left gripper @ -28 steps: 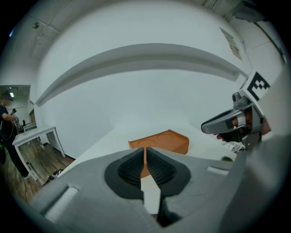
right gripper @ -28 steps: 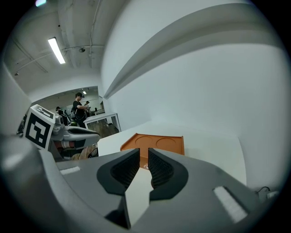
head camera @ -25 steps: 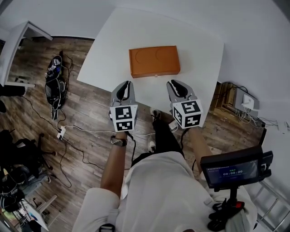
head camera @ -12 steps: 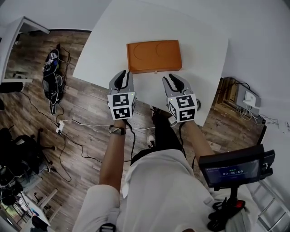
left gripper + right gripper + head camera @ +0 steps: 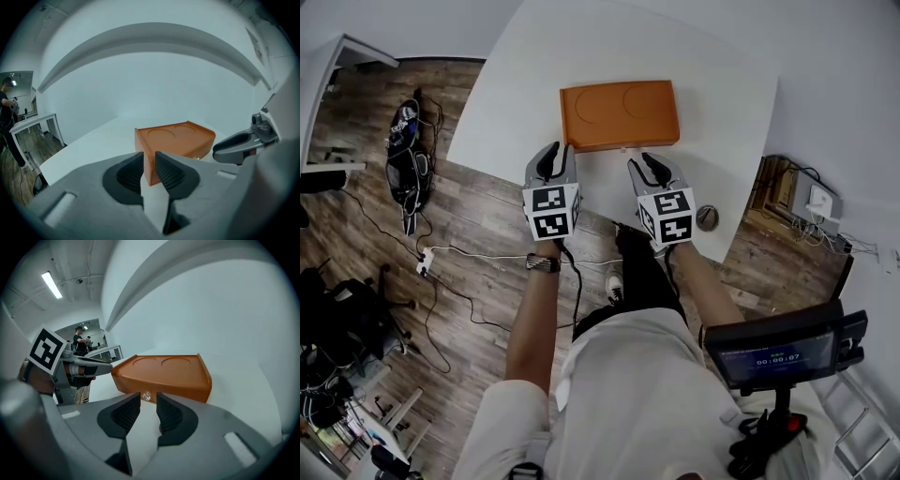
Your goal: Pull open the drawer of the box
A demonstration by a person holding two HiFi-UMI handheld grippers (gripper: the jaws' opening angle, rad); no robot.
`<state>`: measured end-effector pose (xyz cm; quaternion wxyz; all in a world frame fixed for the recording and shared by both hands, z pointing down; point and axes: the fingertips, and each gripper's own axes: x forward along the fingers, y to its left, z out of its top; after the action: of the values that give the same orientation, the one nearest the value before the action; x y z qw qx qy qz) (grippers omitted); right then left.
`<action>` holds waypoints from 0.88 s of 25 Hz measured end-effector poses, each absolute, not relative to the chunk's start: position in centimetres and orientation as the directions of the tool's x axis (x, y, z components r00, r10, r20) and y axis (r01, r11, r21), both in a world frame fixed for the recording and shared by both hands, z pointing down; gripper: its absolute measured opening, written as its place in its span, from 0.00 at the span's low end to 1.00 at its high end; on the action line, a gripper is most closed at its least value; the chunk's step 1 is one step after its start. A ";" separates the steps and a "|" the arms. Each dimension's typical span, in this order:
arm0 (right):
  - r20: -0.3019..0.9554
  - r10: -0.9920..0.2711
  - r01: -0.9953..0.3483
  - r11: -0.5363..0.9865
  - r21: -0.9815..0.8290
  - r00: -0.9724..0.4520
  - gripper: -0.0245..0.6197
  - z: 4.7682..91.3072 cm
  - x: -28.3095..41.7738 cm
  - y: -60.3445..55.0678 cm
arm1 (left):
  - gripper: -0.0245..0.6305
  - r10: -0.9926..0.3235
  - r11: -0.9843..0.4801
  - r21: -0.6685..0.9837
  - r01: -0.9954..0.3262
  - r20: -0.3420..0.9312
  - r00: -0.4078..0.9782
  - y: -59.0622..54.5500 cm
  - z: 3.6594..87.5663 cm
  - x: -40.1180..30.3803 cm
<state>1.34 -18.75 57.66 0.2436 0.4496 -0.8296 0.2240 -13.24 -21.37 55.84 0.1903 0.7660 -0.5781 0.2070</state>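
Box was smooth, matt orange; knob clear, glossy. Table was smooth matt white; floor, lower left, grained wood. Pads were ribbed black.

Left gripper jaws narrowly apart; right gripper jaws just opening, empty; both angled down.
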 end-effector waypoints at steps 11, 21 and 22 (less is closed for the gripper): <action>0.646 -0.608 -0.866 0.468 -0.178 -0.462 0.23 59.7 1.0 -18.4 | 0.17 -0.791 -0.284 0.038 -0.958 0.556 0.257 -21.4 55.3 -12.2; 0.648 -0.608 -0.865 0.471 -0.173 -0.460 0.23 60.0 0.5 -18.6 | 0.12 -0.795 -0.257 0.128 -0.958 0.535 0.285 -21.2 55.3 -12.0; 0.649 -0.606 -0.864 0.474 -0.170 -0.460 0.23 60.0 0.4 -18.7 | 0.12 -0.797 -0.254 0.132 -0.958 0.533 0.285 -21.2 55.3 -12.0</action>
<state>0.42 -18.69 60.03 0.2607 0.4494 -0.8178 0.2474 -12.04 -21.19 55.27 0.2207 0.7705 -0.5694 0.1829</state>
